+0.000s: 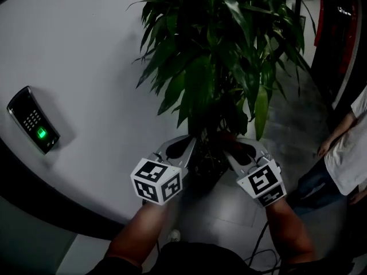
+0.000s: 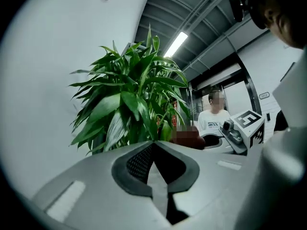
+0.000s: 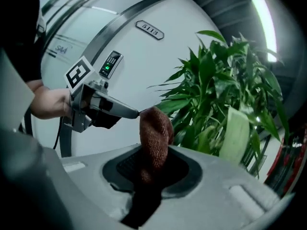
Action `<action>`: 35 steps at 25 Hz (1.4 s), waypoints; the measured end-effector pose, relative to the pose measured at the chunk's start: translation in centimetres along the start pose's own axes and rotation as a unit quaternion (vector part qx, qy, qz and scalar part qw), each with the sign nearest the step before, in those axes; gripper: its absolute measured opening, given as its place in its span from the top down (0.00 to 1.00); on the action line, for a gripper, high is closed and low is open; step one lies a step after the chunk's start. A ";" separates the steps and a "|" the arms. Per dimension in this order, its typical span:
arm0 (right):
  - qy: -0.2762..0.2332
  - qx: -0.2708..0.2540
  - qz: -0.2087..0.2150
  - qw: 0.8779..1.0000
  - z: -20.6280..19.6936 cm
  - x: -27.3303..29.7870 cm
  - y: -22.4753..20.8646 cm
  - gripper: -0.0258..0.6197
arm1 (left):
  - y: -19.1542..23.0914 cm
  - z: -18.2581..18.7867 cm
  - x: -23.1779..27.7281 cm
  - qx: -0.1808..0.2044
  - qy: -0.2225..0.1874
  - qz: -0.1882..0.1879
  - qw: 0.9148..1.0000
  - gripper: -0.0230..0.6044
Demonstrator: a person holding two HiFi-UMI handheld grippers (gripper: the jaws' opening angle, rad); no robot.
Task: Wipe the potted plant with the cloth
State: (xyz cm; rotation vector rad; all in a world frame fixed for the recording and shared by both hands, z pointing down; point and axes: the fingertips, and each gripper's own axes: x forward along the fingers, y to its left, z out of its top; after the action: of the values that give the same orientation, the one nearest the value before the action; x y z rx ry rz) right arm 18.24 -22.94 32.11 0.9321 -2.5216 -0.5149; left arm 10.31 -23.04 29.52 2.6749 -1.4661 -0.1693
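A rust-brown, coarsely woven cloth (image 3: 156, 128) stood bunched upright in the right gripper (image 3: 152, 169), whose jaws clamped it. The left gripper (image 2: 154, 152) was closed and empty. The glossy, long-leaved potted plant (image 1: 218, 56) rose just beyond both grippers.

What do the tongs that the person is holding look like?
The left tongs and right tongs are pale grey with dark textured pads. Each carries a white cube with black square markers. A black cable hangs below. No sleeves on the forearms.
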 end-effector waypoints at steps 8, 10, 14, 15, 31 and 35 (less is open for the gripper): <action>-0.046 0.061 0.008 0.997 -0.1 -3.6 1.7 0.85 | -0.3 -0.2 -1.6 -0.035 -0.004 0.010 0.999 0.87; -0.051 0.049 0.002 0.997 0.5 -4.6 1.8 0.85 | -0.5 -0.4 -2.3 -0.029 -0.002 0.024 0.999 0.87; -0.070 0.058 -0.012 0.996 0.9 -6.4 1.5 0.85 | -1.1 -0.4 -3.7 -0.001 0.000 0.039 0.999 0.93; -0.074 0.068 -0.014 0.995 0.8 -6.8 1.6 0.85 | -1.4 -0.4 -4.1 0.003 0.000 0.038 0.999 0.93; -0.066 0.256 -0.040 0.964 -1.4 -10.9 14.6 0.85 | -4.6 -6.4 -17.0 0.006 0.065 -0.032 0.997 0.94; -0.045 0.277 -0.052 0.958 -2.2 -12.6 19.2 0.85 | -4.3 -7.5 -21.8 -0.010 0.073 -0.045 0.996 0.94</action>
State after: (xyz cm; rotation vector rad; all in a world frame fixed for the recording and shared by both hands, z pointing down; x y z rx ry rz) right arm 17.95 -1.29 39.94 1.2617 -2.7642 0.1447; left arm 3.33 -2.17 37.57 2.6749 -1.2967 0.0066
